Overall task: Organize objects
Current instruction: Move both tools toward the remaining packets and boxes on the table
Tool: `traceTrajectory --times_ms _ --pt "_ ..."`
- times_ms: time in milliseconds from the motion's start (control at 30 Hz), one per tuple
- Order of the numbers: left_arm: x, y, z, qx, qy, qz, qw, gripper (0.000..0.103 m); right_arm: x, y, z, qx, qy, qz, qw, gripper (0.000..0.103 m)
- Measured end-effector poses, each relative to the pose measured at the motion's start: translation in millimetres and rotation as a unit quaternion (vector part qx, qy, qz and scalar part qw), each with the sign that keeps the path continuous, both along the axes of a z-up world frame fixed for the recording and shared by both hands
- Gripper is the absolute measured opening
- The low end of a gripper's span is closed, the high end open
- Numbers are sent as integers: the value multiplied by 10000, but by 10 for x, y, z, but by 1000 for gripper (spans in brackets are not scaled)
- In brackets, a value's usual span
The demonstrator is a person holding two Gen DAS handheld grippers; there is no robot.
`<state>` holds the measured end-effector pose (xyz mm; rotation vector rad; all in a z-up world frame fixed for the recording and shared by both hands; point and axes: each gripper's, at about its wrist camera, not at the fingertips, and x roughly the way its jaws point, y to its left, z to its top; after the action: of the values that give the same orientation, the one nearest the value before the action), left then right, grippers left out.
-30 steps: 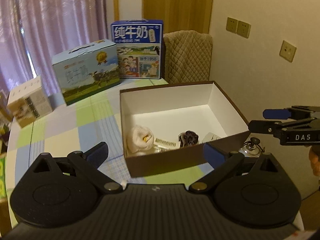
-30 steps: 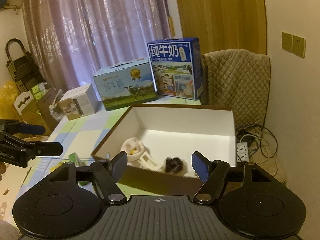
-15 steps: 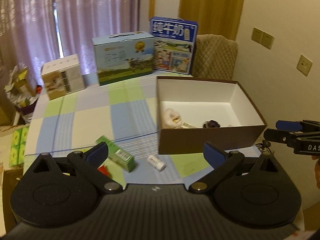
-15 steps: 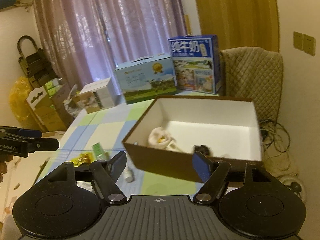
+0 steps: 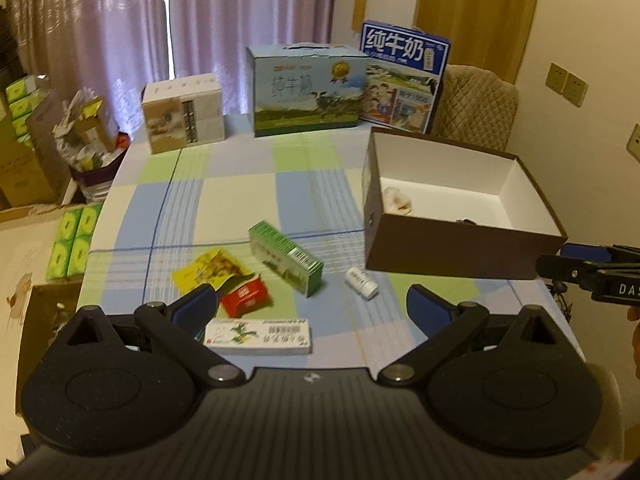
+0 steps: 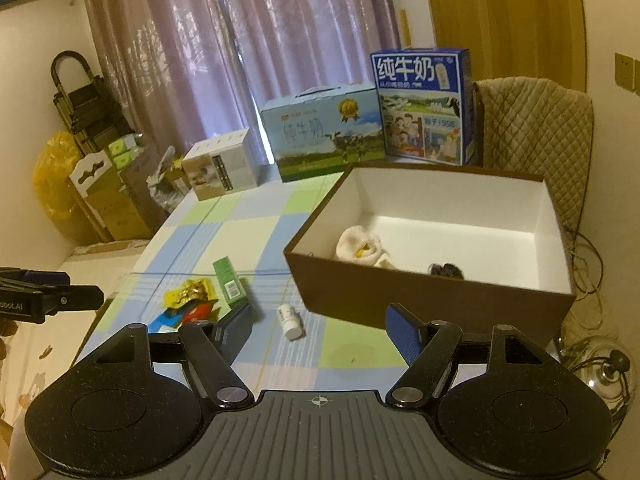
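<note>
A brown box with a white inside [image 5: 452, 244] [image 6: 424, 300] stands at the table's right; a cream bundle [image 6: 360, 246] and a dark item [image 6: 446, 270] lie in it. On the checked cloth lie a green carton [image 5: 286, 256] [image 6: 230, 280], a small white bottle [image 5: 361, 282] [image 6: 290, 322], a yellow packet [image 5: 210, 270] [image 6: 188, 294], a red packet [image 5: 244, 298] and a flat white box [image 5: 258, 336]. My left gripper [image 5: 312, 312] is open above the flat white box, holding nothing. My right gripper [image 6: 320, 326] is open near the bottle, in front of the brown box.
Two milk cartons [image 5: 308, 88] [image 5: 404, 80] and a white box [image 5: 182, 112] line the table's far edge. A padded chair [image 6: 536, 132] stands behind the brown box. Cardboard and bags [image 6: 100, 184] crowd the floor at the left; cables [image 6: 588, 264] lie at the right.
Both grippers have drawn back from the brown box, and the left view has swung left. The loose packets, cartons and bottle on the cloth have come into view. Both stay open.
</note>
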<state>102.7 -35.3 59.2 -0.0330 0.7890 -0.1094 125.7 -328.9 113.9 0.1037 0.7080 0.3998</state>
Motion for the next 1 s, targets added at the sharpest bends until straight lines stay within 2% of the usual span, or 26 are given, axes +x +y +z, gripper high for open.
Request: traceTrajectory --times_ms 433,1000 --pt "-128 282 -414 -171 485 531 9973 100 27 329 -415 -201 365 286 9987 71" --pt "67 300 -955 -345 766 689 9941 100 223 497 -903 -477 778 294 9954 71"
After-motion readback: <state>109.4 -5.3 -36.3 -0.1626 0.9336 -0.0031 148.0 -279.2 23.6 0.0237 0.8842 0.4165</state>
